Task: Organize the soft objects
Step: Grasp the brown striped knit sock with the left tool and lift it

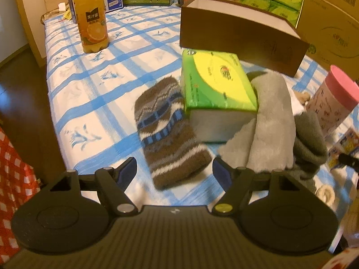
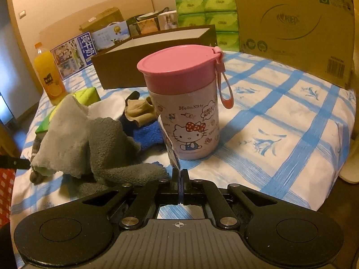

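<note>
A brown striped fuzzy sock [image 1: 167, 132] lies on the blue-checked bed, just ahead of my open, empty left gripper [image 1: 175, 172]. Beside it a green tissue pack [image 1: 215, 83] leans on a pile of soft cloths: a light grey cloth [image 1: 269, 121] [image 2: 65, 130] and a dark grey towel [image 1: 311, 139] [image 2: 110, 148]. In the right wrist view a blue cloth [image 2: 148, 134] and a tan sock [image 2: 140, 111] lie behind the pile. My right gripper [image 2: 179, 174] is shut, with a thin printed packet edge [image 2: 170, 143] standing right at its tips. An open brown box [image 1: 237, 33] [image 2: 148, 53] stands behind.
A pink-lidded Hello Kitty cup [image 2: 188, 103] [image 1: 332, 103] stands just ahead of the right gripper. An orange juice bottle [image 1: 92, 15] [image 2: 50, 74] stands at the far left. Cartons, green tissue packs [image 2: 206, 15] and a big cardboard box [image 2: 294, 27] line the back. The bed's edge drops off at the left.
</note>
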Demonstrator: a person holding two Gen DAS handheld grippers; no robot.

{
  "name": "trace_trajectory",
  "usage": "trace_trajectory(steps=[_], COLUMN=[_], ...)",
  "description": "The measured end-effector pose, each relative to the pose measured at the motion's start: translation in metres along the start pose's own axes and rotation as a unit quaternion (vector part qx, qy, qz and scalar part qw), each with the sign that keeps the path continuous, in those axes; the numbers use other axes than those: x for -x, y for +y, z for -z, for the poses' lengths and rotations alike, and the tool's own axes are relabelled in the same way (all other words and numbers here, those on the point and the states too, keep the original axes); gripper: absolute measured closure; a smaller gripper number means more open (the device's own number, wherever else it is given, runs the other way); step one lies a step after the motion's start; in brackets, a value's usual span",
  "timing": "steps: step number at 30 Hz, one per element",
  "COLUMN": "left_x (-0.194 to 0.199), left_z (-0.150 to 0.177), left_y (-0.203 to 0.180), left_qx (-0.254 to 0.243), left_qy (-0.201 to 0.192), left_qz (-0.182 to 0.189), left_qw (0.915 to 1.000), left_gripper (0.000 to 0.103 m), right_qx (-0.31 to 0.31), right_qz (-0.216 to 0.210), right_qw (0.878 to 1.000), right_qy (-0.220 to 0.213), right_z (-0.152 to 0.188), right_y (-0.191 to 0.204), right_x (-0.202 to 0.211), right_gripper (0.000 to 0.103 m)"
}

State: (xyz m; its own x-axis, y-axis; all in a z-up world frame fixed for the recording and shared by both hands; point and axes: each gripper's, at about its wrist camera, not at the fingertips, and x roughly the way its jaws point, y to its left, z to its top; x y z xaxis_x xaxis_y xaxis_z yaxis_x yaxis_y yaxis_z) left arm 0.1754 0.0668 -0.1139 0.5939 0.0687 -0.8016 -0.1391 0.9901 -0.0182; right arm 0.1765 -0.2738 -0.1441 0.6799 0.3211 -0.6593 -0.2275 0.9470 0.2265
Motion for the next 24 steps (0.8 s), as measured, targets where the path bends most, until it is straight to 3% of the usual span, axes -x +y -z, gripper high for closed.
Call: trace_trajectory(steps=[5,8,11,16,24], left_x=[-0.01,-0.022,-0.033,-0.038,-0.01], left_z=[-0.011,-0.015,-0.017,-0.016,-0.008], left_y=[0.001,0.0,0.002,0.009,0.026], left_qx=[0.013,0.01,0.008,0.007,0.0], left_qy=[-0.009,-0.007,0.003,0.004,-0.025], left_qz=[0.02,0.013,0.012,0.019,0.001], left_qw=[0.9997,0.9998,0.9999,0.9998,0.9997], left_gripper=[0.031,0.036,0.05,0.091,0.094], right_qx=[0.0,0.0,0.0,0.005,0.024], right_qz=[0.007,0.011,0.013,0.01,-0.004], right_qw=[1.0,1.0,1.0,1.0,1.0], right_qy=[0.001,0.004,0.006,0.005,0.0], right_z=[-0.002,-0.003,-0.005,-0.007,-0.011], right_y=[0.0,0.001,0.001,0.005,0.022], right_x=[-0.001,-0.003,-0.003,0.0,0.015], right_gripper=[0.103,0.103,0.103,0.103,0.103])
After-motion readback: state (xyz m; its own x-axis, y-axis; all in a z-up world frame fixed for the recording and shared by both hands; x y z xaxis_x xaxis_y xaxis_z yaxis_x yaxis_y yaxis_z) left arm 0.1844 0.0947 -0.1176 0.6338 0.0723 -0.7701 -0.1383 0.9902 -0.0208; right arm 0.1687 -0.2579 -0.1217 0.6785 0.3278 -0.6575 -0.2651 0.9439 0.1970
